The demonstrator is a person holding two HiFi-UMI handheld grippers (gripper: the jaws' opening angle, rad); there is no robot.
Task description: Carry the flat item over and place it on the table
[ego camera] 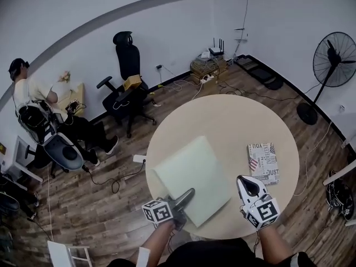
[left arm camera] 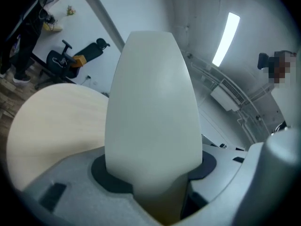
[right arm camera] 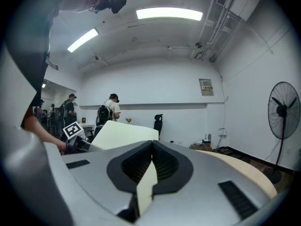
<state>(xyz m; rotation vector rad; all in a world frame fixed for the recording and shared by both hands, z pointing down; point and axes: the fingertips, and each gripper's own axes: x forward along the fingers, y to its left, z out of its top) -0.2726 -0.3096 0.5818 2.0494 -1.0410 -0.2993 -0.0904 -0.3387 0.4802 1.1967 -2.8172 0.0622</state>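
Note:
A pale green flat pad (ego camera: 192, 174) hangs tilted over the near left part of the round wooden table (ego camera: 222, 115). My left gripper (ego camera: 188, 194) is shut on the pad's near edge. In the left gripper view the pad (left arm camera: 150, 102) fills the middle, pinched between the two jaws. I cannot tell whether its far edge touches the tabletop. My right gripper (ego camera: 245, 181) is over the table's near right edge, shut with nothing in it. In the right gripper view the jaws (right arm camera: 153, 147) meet, and the pad (right arm camera: 124, 133) shows raised to the left.
A printed book (ego camera: 263, 163) lies on the table's right side. A black office chair (ego camera: 128, 77) and a seated person (ego camera: 33, 99) are beyond the table at left. A standing fan (ego camera: 334, 60) is at the right, with cables and boxes (ego camera: 208, 65) by the far wall.

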